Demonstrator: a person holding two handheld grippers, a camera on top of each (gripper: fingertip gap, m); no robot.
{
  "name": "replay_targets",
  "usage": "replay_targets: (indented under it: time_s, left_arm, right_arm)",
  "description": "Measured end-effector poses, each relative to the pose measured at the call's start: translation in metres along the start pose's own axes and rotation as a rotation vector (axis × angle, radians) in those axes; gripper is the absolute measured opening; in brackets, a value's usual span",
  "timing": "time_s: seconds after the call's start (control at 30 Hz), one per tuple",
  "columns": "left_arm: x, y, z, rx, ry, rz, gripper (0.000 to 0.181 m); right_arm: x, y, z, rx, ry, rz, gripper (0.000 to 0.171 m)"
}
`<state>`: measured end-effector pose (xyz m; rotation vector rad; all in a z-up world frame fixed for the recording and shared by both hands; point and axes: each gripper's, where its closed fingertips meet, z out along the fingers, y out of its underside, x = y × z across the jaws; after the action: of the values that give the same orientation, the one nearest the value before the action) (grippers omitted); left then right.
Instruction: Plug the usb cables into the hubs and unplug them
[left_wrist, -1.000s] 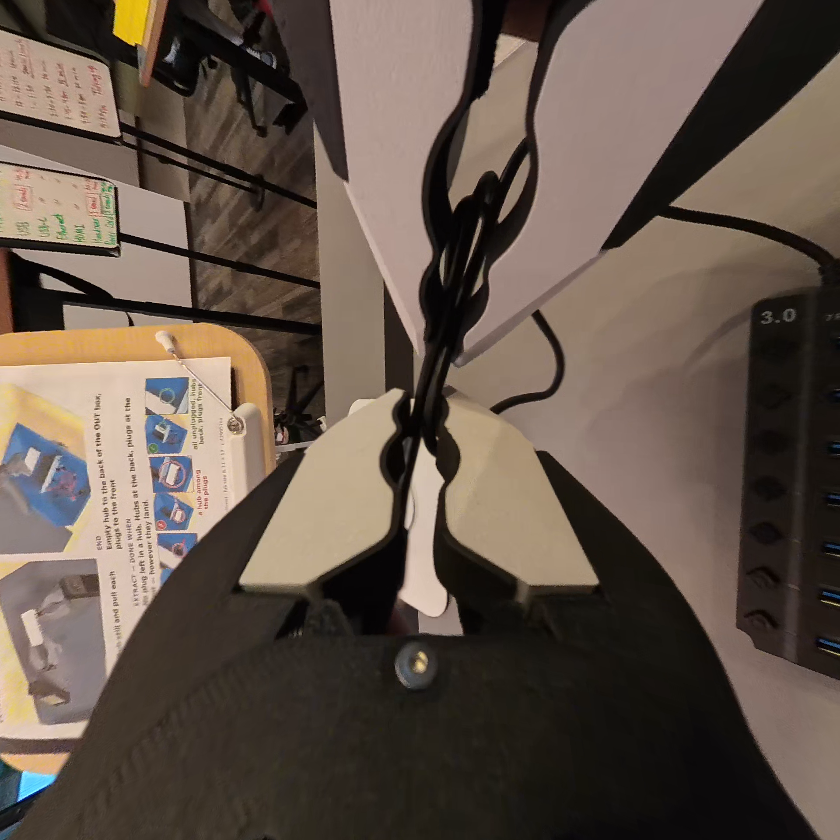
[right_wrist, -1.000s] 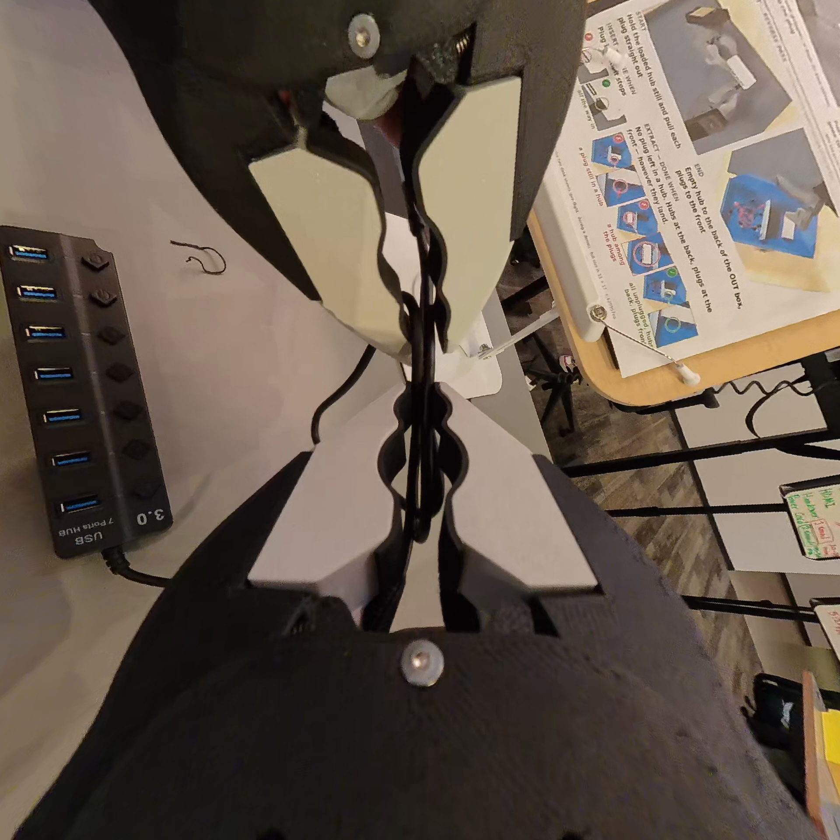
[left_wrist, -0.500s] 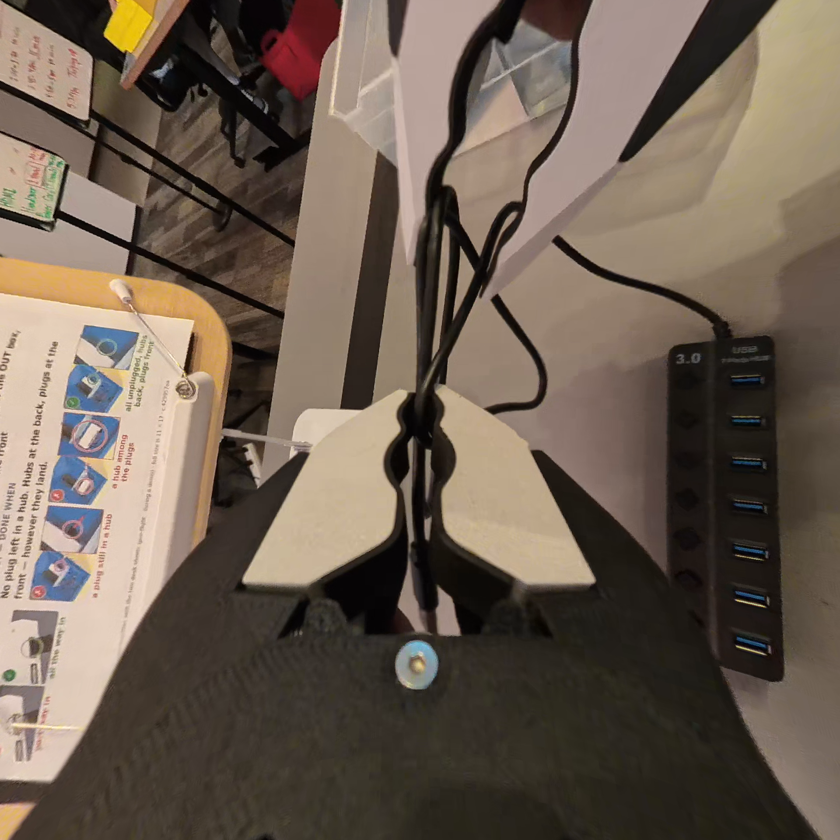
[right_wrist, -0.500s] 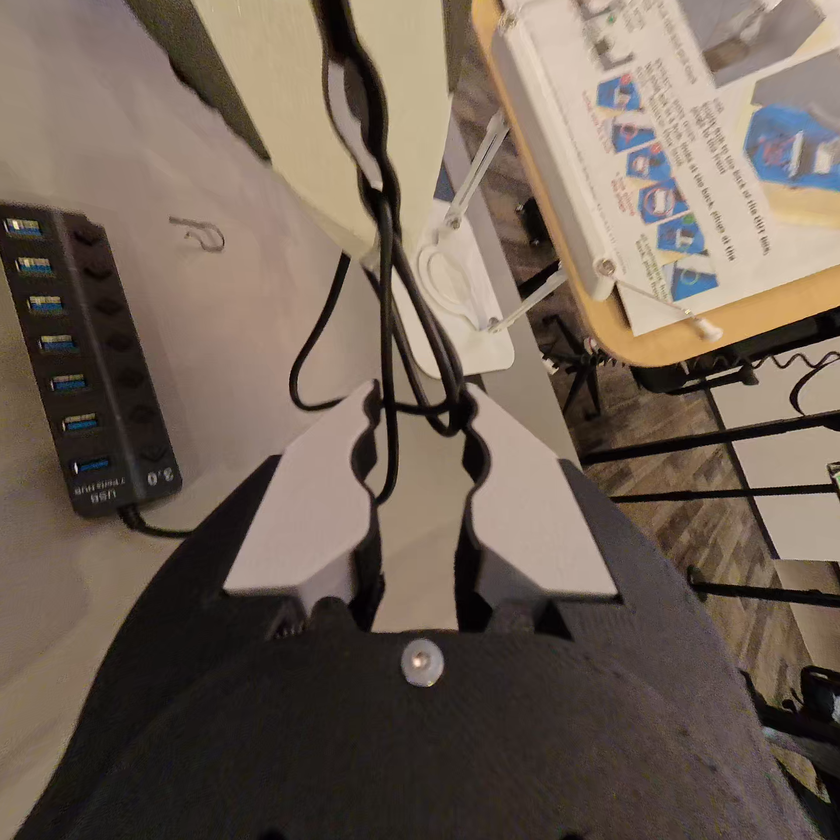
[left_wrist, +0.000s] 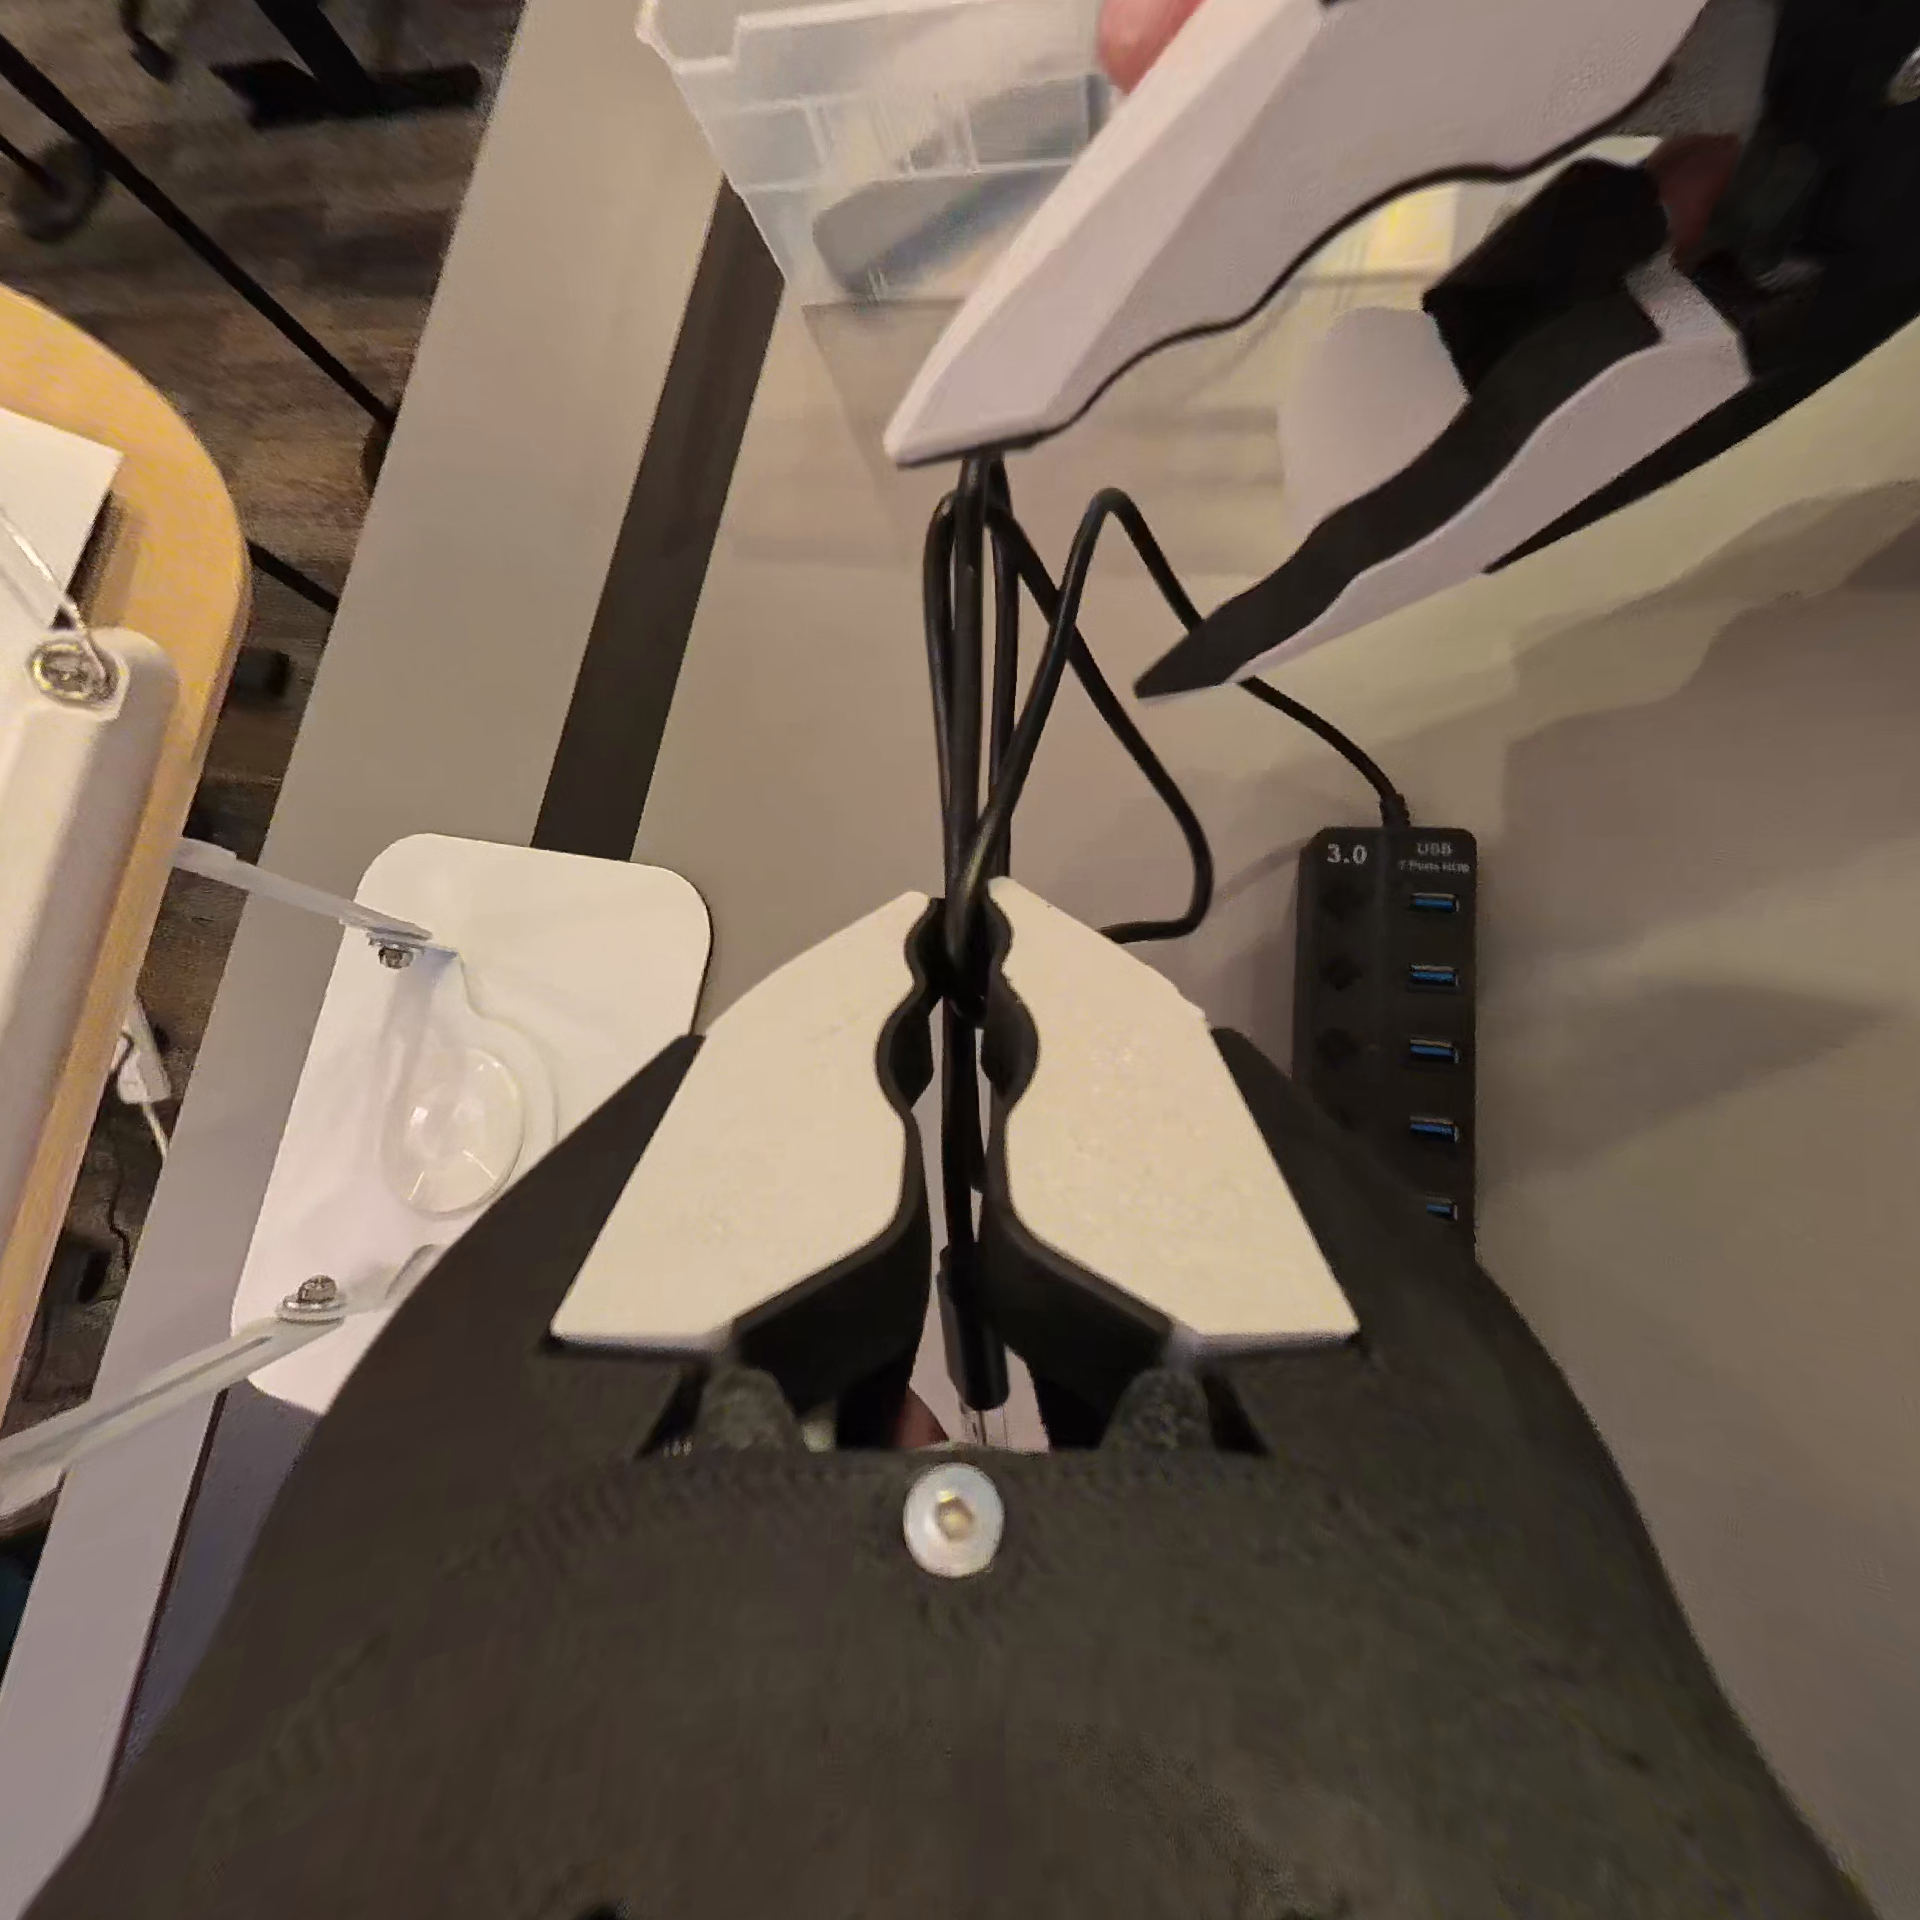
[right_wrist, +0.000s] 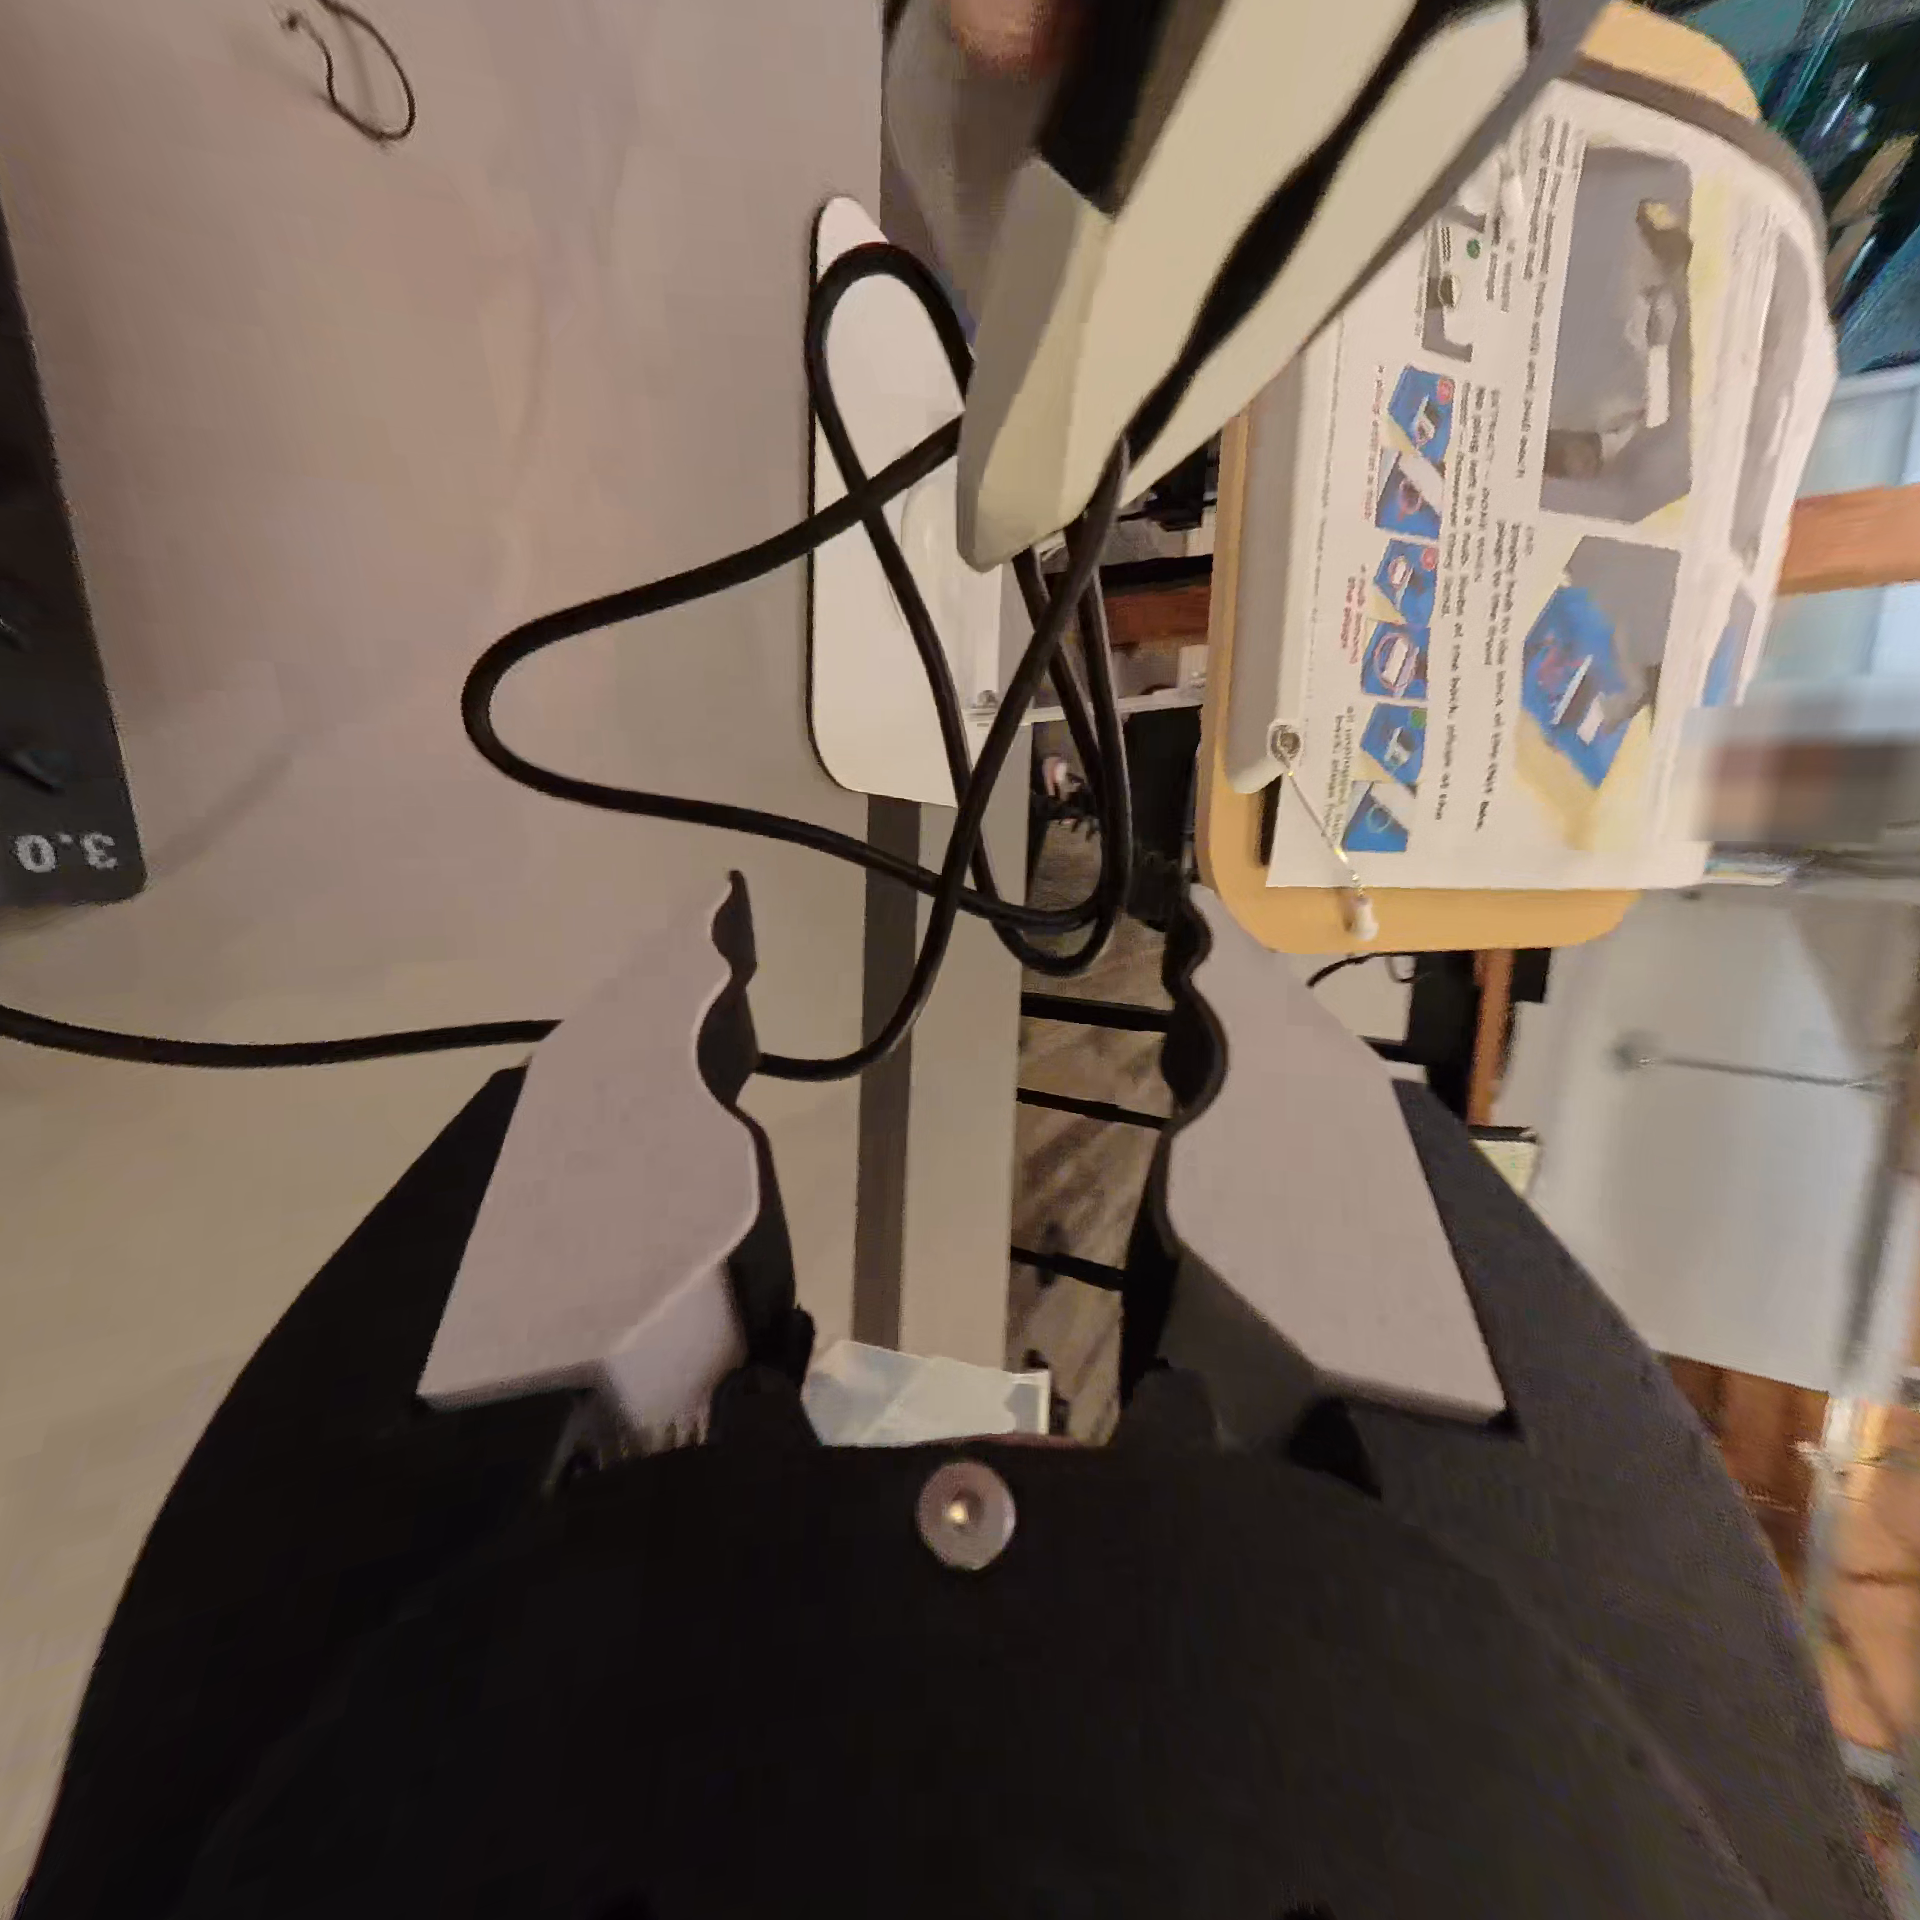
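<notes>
My left gripper (left_wrist: 961, 914) is shut on a bundled black USB cable (left_wrist: 977, 665), and its plug end (left_wrist: 971, 1340) lies back between the fingers. Loose loops run from the bundle to the black multi-port USB hub (left_wrist: 1387, 1029) lying flat on the grey table to the right. My right gripper (right_wrist: 961, 904) is open, with cable loops (right_wrist: 935, 665) hanging between and beyond its fingertips. It shows in the left wrist view (left_wrist: 1023, 566), open above the bundle. The left gripper shows in the right wrist view (right_wrist: 1039, 520), shut on the cable. The hub's end (right_wrist: 52, 675) is at the left edge.
A clear plastic box (left_wrist: 883, 135) stands at the back of the table. A white suction-cup base plate (left_wrist: 520, 997) sits at the table's edge. A wooden board with an instruction sheet (right_wrist: 1538, 499) stands off the table. A small black twist wire (right_wrist: 364, 73) lies on the table. About 6 cm separates my left fingertips from my right. The black multi-port USB hub (left_wrist: 1387, 1029) is about 12 cm from my right fingertips.
My right gripper has opened, let go of the cable bundle and drawn back from the left gripper. The left gripper has kept its hold and the loops now hang loose.
</notes>
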<state>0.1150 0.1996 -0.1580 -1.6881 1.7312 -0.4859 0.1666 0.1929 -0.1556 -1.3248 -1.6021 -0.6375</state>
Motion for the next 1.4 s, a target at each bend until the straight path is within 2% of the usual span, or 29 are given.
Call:
replay_targets:
  time_s: [0.2, 0.33, 0.4, 0.53, 0.6, 0.7, 0.83, 0.9, 1.13, 1.17, 1.23, 1.3, 1.37, 1.4]
  left_arm:
    - [0.016, -0.001, 0.002, -0.094, 0.061, 0.069, 0.004]
    - [0.021, -0.002, 0.008, -0.123, 0.094, 0.076, 0.004]
    - [0.025, 0.000, 0.012, -0.130, 0.122, 0.069, 0.004]
    - [0.021, -0.007, 0.012, -0.076, 0.097, 0.076, 0.005]
    - [0.017, -0.016, 0.006, -0.024, 0.074, 0.084, 0.015]
    - [0.005, -0.029, -0.010, 0.046, -0.053, 0.144, 0.040]
    - [-0.009, -0.034, -0.037, 0.073, -0.303, 0.244, 0.070]
    - [-0.008, -0.031, -0.041, 0.063, -0.397, 0.300, 0.074]
    - [-0.015, -0.017, -0.011, -0.192, -0.718, 0.669, 0.091]
    - [-0.018, -0.021, -0.008, -0.210, -0.774, 0.729, 0.091]
    - [-0.022, -0.026, 0.000, -0.243, -0.835, 0.821, 0.090]
    - [-0.034, -0.021, 0.008, -0.274, -0.881, 0.833, 0.090]
    - [-0.038, -0.017, 0.016, -0.237, -0.887, 0.795, 0.082]
    - [-0.041, -0.020, 0.015, -0.225, -0.947, 0.821, 0.078]
  right_arm:
    - [-0.009, 0.000, 0.014, -0.083, 0.016, -0.115, 0.061]
    - [-0.016, 0.001, 0.022, -0.097, 0.023, -0.142, 0.045]
    - [-0.018, 0.001, 0.023, -0.095, 0.014, -0.126, 0.028]
    - [-0.016, 0.005, 0.021, -0.084, -0.014, -0.035, 0.017]
    - [-0.013, 0.008, 0.019, -0.069, -0.019, 0.030, 0.011]
    - [-0.008, 0.010, 0.016, -0.014, -0.046, 0.182, 0.009]
    - [-0.001, 0.015, 0.013, 0.047, -0.091, 0.412, 0.008]
    - [-0.001, 0.017, 0.012, 0.080, -0.134, 0.528, 0.008]
    - [-0.004, 0.004, 0.007, 0.226, -0.298, 0.842, 0.007]
    - [-0.005, 0.001, 0.006, 0.239, -0.312, 0.848, 0.001]
    - [-0.007, -0.005, 0.003, 0.273, -0.364, 0.891, 0.001]
    - [-0.008, -0.012, 0.002, 0.318, -0.404, 0.929, 0.000]
    - [-0.013, -0.013, 0.002, 0.319, -0.442, 0.951, 0.001]
    - [-0.012, -0.019, 0.000, 0.362, -0.469, 0.988, 0.001]
